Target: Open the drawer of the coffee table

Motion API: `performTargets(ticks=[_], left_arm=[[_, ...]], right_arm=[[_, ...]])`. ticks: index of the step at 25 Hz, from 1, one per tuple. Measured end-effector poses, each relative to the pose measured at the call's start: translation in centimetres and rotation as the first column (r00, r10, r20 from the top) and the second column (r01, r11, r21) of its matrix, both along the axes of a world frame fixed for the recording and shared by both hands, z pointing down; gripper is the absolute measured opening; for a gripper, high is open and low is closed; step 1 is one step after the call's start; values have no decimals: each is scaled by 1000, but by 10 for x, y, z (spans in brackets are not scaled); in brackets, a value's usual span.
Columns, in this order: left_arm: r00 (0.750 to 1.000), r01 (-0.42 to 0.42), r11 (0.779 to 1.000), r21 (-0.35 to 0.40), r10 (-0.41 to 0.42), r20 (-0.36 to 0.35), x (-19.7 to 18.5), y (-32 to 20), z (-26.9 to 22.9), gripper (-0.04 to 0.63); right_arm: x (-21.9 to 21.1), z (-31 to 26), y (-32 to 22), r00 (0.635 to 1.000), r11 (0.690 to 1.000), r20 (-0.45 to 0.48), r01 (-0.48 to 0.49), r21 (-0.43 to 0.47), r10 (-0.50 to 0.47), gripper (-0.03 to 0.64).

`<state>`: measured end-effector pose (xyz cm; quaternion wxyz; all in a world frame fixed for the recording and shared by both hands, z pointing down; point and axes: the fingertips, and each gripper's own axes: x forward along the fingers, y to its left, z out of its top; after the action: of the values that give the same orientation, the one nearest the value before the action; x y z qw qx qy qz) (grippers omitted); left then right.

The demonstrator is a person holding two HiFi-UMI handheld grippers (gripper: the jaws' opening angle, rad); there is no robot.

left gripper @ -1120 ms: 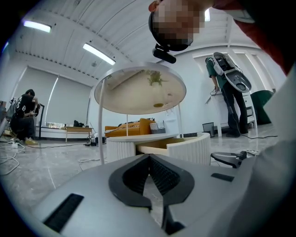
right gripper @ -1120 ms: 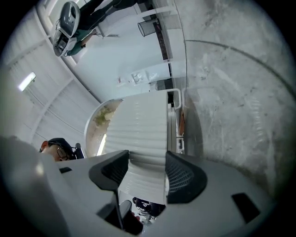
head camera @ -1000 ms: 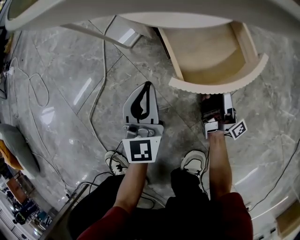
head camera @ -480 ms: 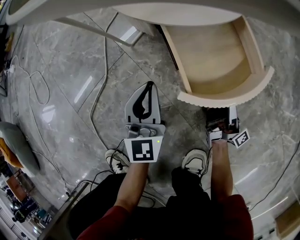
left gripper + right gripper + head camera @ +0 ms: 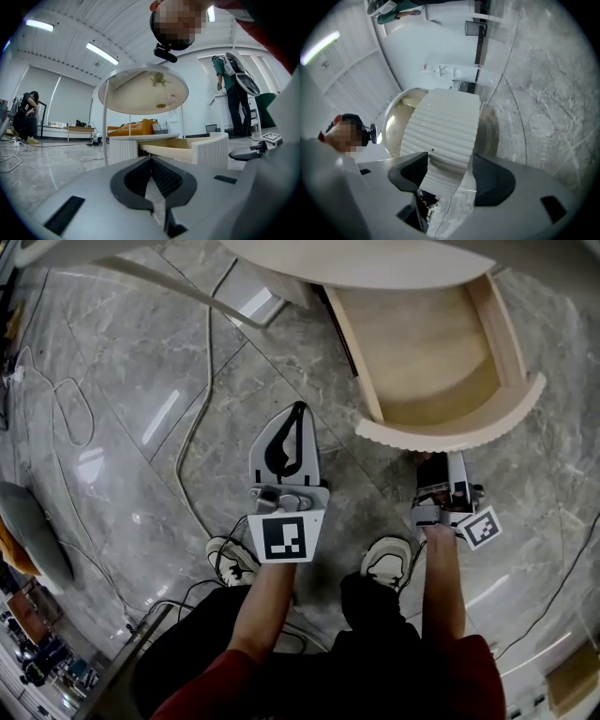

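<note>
Pale-wood drawer w/ white ribbed curved front stands pulled out from under round white worktop. R tool at the front, jaws spread, just been opening; R gripper view alone shows ribs betw. them, unpinched. L tool pressed together, empty.

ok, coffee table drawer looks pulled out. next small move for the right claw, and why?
Probably back the right claw straight off the ribbed drawer front. The drawer already stands well out, and the claw has just been opening, with the front's edge inside it but not gripped.
</note>
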<state>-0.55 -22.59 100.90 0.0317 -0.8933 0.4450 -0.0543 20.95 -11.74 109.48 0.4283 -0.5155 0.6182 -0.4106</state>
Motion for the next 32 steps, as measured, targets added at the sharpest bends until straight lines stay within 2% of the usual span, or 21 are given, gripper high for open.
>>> performTargets(ticks=[2, 4, 5, 6, 7, 8, 10, 11, 12, 13, 18, 22, 27, 30, 32], left_arm=[[1000, -1, 1000, 0, 1, -2, 0, 0, 0, 14], [1000, -2, 1000, 3, 2, -7, -1, 1, -1, 14], [1000, -2, 1000, 4, 2, -8, -1, 2, 0, 14], [1000, -1, 1000, 4, 1, -8, -2, 2, 0, 14], [1000, -1, 1000, 3, 1, -8, -2, 3, 0, 14], [1000, 0, 1000, 3, 0, -7, -3, 3, 0, 14], [1000, -2, 1000, 6, 2, -4, -4, 5, 0, 14], [1000, -5, 1000, 8, 5, -2, -3, 6, 0, 14], [1000, -8, 1000, 9, 8, 1, -3, 7, 1, 14], [1000, -11, 1000, 11, 11, 6, -3, 9, 1, 14], [1000, -15, 1000, 13, 14, 20, -6, 12, 2, 14], [999, -21, 999, 37, 19, 46, -8, 7, -14, 14], [999, -15, 996, 85, 10, 51, -21, -4, -101, 14], [997, -29, 995, 100, 21, 74, -32, -8, -169, 14], [997, -14, 996, 88, 7, 78, -46, -9, -219, 14]], right_arm=[[-2, -1, 2, 994, 997, -103, -29, -66, 22, 285], [-5, -3, 5, 967, 988, -253, -67, -142, 30, 285], [-6, -3, 9, 938, 977, -346, -100, -187, 30, 285], [-7, -1, 14, 890, 962, -455, -145, -230, 25, 285], [-7, 1, 20, 817, 946, -577, -197, -259, 12, 285], [-9, 1, 25, 713, 931, -701, -251, -266, -8, 285], [-15, -6, 32, 476, 918, -878, -324, -227, -50, 285], [-20, -12, 33, 388, 921, -920, -335, -200, -58, 285], [-24, -17, 33, 336, 926, -940, -334, -178, -59, 285], [-27, -20, 33, 312, 930, -948, -329, -165, -57, 285], [-32, -29, 29, 274, 939, -961, -316, -135, -46, 285], [-35, -54, 25, 270, 942, -963, -316, -112, -23, 285], [-49, -131, 13, 241, 950, -970, -295, -101, -29, 285], [-62, -201, -2, 189, 965, -981, -244, -98, -52, 285], [-69, -259, -10, 186, 970, -981, -223, -94, -52, 285]])
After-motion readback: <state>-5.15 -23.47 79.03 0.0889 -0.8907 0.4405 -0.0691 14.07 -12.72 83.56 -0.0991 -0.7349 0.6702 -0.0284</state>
